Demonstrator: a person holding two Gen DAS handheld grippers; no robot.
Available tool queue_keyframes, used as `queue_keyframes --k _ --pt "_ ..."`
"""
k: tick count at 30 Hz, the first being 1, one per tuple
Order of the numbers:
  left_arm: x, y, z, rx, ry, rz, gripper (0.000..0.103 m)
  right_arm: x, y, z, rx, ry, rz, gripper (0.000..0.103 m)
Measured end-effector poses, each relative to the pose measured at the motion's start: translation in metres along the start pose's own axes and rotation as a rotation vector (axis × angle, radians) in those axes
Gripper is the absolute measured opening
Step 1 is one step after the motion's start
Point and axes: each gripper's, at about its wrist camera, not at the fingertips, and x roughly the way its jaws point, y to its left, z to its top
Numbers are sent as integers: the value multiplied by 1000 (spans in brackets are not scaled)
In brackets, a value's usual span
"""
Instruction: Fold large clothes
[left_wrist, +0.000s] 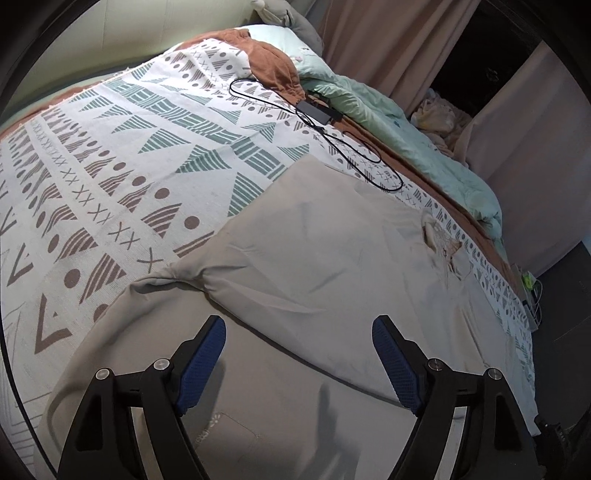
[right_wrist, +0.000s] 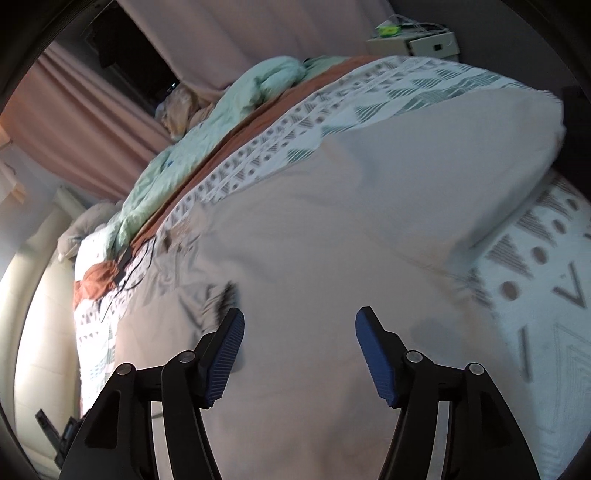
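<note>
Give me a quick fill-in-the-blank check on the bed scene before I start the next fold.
1. Both the left gripper and right gripper have their jaws ____.
2. The beige garment lies on a ____ blanket.
3. The black charger cable rests ____ the garment, not on it.
4. The mint-green quilt is ____ along the bed's far edge.

Missing words: open; patterned; beyond; bunched

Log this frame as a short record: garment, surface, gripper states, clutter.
garment: beige garment spread on the bed, partly creased
surface: patterned bedspread
left gripper: open, above the garment, holding nothing
right gripper: open, above the garment, holding nothing
clutter: black charger with cable on the bedspread beyond the garment; mint green duvet bunched along the far side
fold status: cannot tell
</note>
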Motion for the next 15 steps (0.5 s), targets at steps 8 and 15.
queue_keyframes --k 8,15 --pt "-5 -22 -10 70 -12 -6 82 -28 -64 25 110 -129 -74 56" --pt "-6 -32 -16 118 -33 20 82 -32 -110 41 195 -186 -98 46"
